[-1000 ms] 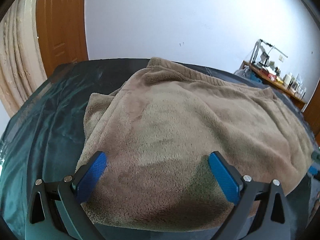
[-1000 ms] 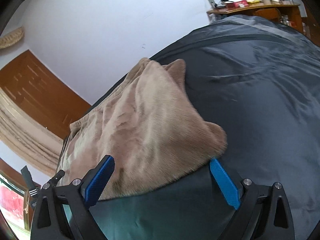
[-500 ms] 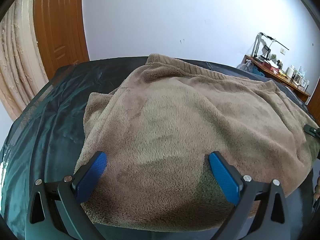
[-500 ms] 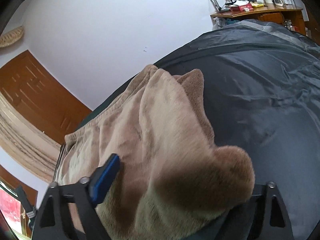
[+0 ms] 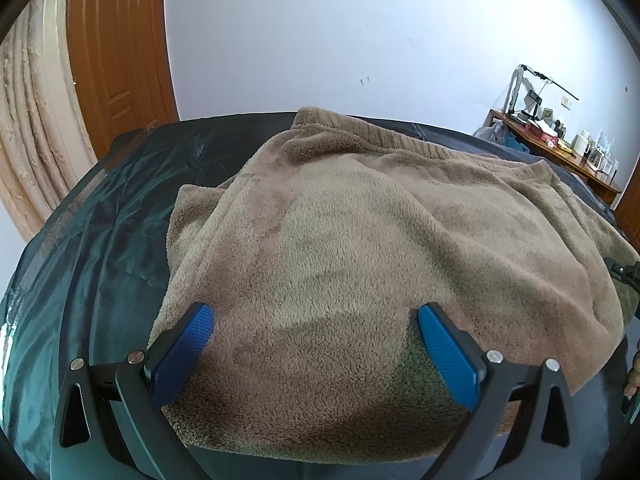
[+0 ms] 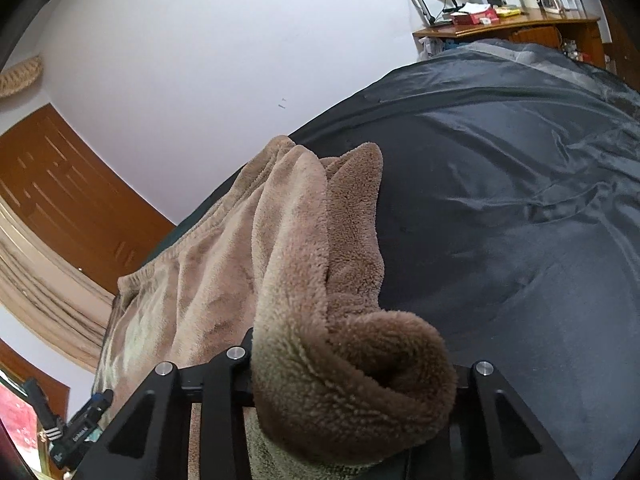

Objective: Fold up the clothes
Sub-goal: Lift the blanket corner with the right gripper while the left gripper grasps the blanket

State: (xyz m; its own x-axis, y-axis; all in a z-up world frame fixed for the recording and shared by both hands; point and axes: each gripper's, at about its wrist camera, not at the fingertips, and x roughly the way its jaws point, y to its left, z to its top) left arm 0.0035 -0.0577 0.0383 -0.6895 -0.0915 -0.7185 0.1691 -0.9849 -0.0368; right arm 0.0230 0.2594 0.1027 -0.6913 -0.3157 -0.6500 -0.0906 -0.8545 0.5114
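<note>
Left claw [image 5: 314, 334] stands open over the brown fleece garment [image 5: 360, 248]. Right claw [image 6: 352, 376] is closing, jaws clamping a bunched fleece corner.

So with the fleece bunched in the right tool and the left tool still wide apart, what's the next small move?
Probably close the left tool on the near hem of the fleece garment: the right tool is closing on its bunched corner, while the left's pads straddle the cloth ungripped.

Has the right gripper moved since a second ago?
Yes. The right gripper advanced onto the fleece garment lying on the dark cover; its jaws are closing around the bunched edge.
</note>
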